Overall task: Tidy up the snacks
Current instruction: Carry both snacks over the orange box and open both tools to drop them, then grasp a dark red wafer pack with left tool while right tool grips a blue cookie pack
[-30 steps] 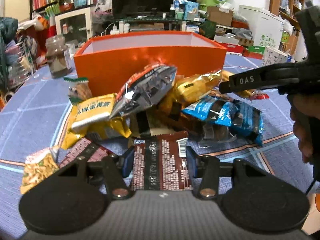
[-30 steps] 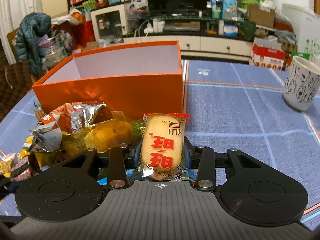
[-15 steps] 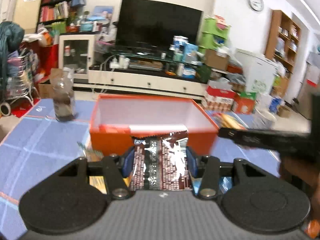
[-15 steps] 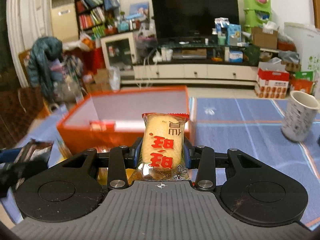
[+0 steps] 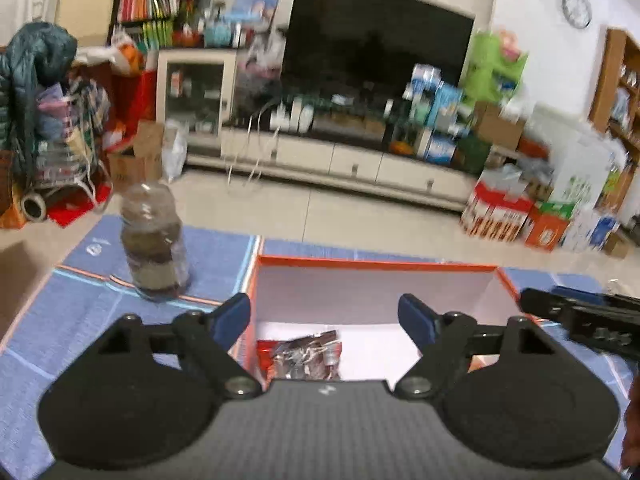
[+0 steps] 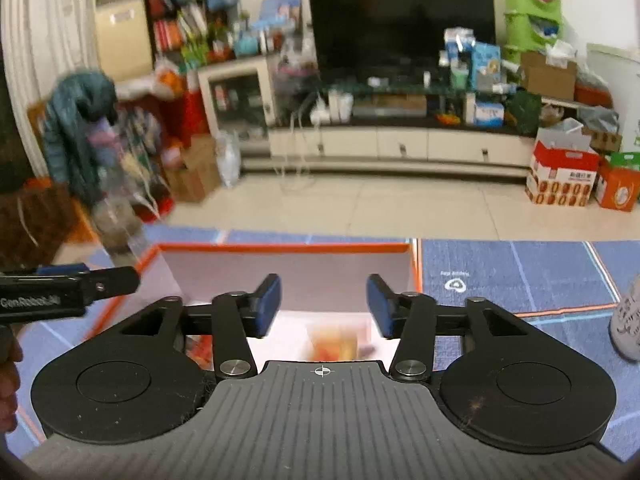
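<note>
- Left gripper [image 5: 324, 316]: jaws opening, standing wide, nothing between the blue pads; poised over the near end of the orange box [image 5: 376, 263].
- Right gripper [image 6: 324, 306]: jaws opening too, narrower than the left, nothing pressed between the pads; also above the box, toward its right half.
- Just below the left gripper: brown-and-silver snack packet [image 5: 306, 356] inside the box by the near wall, crumpled, long axis running roughly away from the camera, near end hidden under the gripper body.
- Just below the right gripper: yellow-and-red snack packet [image 6: 338, 338] over the white box floor, too blurred to tell landed from falling; pointing direction and long axis not readable.
- To do the release well: finish spreading the jaws before pulling away, lift straight up clear of the rim, avoid knocking the two grippers together, each being visible at the edge of the other's view.
- Farther out: jar [image 5: 154, 242] on the blue cloth left of the box; mug [image 6: 628, 322] well off to the right.
</note>
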`<state>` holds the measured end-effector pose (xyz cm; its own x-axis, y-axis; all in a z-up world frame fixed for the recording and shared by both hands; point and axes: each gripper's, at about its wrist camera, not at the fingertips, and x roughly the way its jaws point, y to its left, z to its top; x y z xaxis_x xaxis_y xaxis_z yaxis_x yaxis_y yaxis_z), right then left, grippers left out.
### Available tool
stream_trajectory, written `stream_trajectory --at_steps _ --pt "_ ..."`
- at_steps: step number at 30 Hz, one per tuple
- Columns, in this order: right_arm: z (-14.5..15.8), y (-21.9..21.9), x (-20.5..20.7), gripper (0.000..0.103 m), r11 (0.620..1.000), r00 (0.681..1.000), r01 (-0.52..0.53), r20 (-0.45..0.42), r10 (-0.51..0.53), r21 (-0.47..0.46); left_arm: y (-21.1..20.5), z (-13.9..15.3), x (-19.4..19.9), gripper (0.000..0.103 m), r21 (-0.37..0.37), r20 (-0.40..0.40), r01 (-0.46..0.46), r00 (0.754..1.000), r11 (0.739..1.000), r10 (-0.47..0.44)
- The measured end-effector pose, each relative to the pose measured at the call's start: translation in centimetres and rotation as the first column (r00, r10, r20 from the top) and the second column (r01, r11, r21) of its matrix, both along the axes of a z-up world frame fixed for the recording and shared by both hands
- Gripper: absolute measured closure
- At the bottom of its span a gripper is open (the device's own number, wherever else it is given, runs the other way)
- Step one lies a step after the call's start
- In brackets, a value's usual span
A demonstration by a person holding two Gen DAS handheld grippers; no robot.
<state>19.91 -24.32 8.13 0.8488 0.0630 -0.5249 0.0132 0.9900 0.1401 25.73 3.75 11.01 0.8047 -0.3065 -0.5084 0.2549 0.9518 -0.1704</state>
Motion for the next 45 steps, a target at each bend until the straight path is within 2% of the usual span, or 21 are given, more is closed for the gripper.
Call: stream_trajectory --at_steps 2,3,4,5,8,10,13,16,21,24,26,29,31,33,35,41,45 --pt "0.4 -1.2 -3.6 0.036 1.000 0.998 0.010 0.069 -0.011 0.006 2.4 0.3 -3.0 0.019 -0.035 0.016 -0.023 1.000 0.999 0.023" --pt "0.4 -1.7 -5.9 0.033 1.000 0.995 0.012 0.102 -0.011 -0.009 3.7 0.2 -4.6 0.016 -0.055 0.016 -0.044 0.999 0.998 0.045" --pt "0.1 -2.0 -8.0 0.033 0.999 0.993 0.008 0.122 -0.004 -0.033 4.8 0.0 -6.1 0.007 -0.070 0.015 -0.065 0.998 0.995 0.066" --pt "-0.3 -2.2 -10.0 0.032 0.998 0.992 0.003 0.129 0.005 -0.065 6.1 -0.4 -7.9 0.003 -0.081 0.014 -0.108 0.994 0.991 0.109" --pt "-2.5 -2.5 -14.7 0.032 0.990 0.995 -0.003 0.098 0.017 -0.142 8.7 -2.2 -12.1 0.003 -0.094 -0.016 -0.202 0.979 0.975 0.201" --pt "-3.8 -2.5 -16.5 0.032 0.987 0.999 -0.002 0.043 0.009 -0.160 9.5 -3.4 -14.0 0.003 -0.101 -0.025 -0.187 0.982 0.977 0.185" --pt "-4.9 -2.1 -18.2 0.032 0.983 0.999 -0.034 0.003 0.035 -0.183 9.9 -4.8 -15.2 0.003 -0.036 -0.003 -0.094 0.996 0.995 0.094" --pt "-5.7 -1.5 -18.5 0.030 0.970 0.997 -0.077 -0.009 0.077 -0.230 10.4 -6.0 -14.7 0.003 0.036 -0.025 -0.006 1.000 0.999 0.006" --pt "-7.9 -0.5 -17.0 0.026 0.931 0.981 -0.196 -0.062 0.186 -0.307 11.8 -6.5 -13.7 0.003 0.085 -0.041 0.117 0.993 0.990 -0.114" --pt "-8.9 0.1 -16.5 0.021 0.904 0.964 -0.265 -0.101 0.245 -0.335 10.7 -7.5 -13.6 0.003 0.050 -0.083 0.171 0.982 0.984 -0.167" --pt "-9.6 0.3 -16.2 0.021 0.889 0.952 -0.305 -0.131 0.276 -0.343 8.7 -7.9 -13.9 0.003 0.080 -0.092 0.280 0.958 0.957 -0.273" --pt "-10.2 0.8 -15.9 0.020 0.867 0.941 -0.339 -0.152 0.303 -0.365 5.1 -8.8 -14.7 0.003 0.205 -0.077 0.409 0.912 0.889 -0.402" --pt "-10.3 0.5 -15.9 0.018 0.864 0.938 -0.345 -0.158 0.307 -0.367 3.4 -9.6 -14.9 0.003 0.254 -0.112 0.454 0.891 0.854 -0.440" --pt "-10.4 0.0 -15.8 0.016 0.872 0.938 -0.344 -0.161 0.306 -0.347 2.6 -10.5 -14.7 0.003 0.262 -0.164 0.475 0.879 0.840 -0.447" --pt "-10.5 -0.7 -15.5 0.016 0.884 0.939 -0.340 -0.173 0.298 -0.321 2.5 -11.1 -14.3 0.003 0.258 -0.203 0.470 0.880 0.844 -0.429" --pt "-11.1 -2.9 -14.5 0.017 0.926 0.940 -0.320 -0.191 0.284 -0.200 3.1 -11.7 -13.8 0.003 0.219 -0.238 0.432 0.893 0.875 -0.382" --pt "-11.6 -2.7 -14.2 0.017 0.921 0.927 -0.345 -0.220 0.304 -0.179 2.6 -12.0 -13.9 0.003 0.208 -0.250 0.450 0.883 0.868 -0.398"
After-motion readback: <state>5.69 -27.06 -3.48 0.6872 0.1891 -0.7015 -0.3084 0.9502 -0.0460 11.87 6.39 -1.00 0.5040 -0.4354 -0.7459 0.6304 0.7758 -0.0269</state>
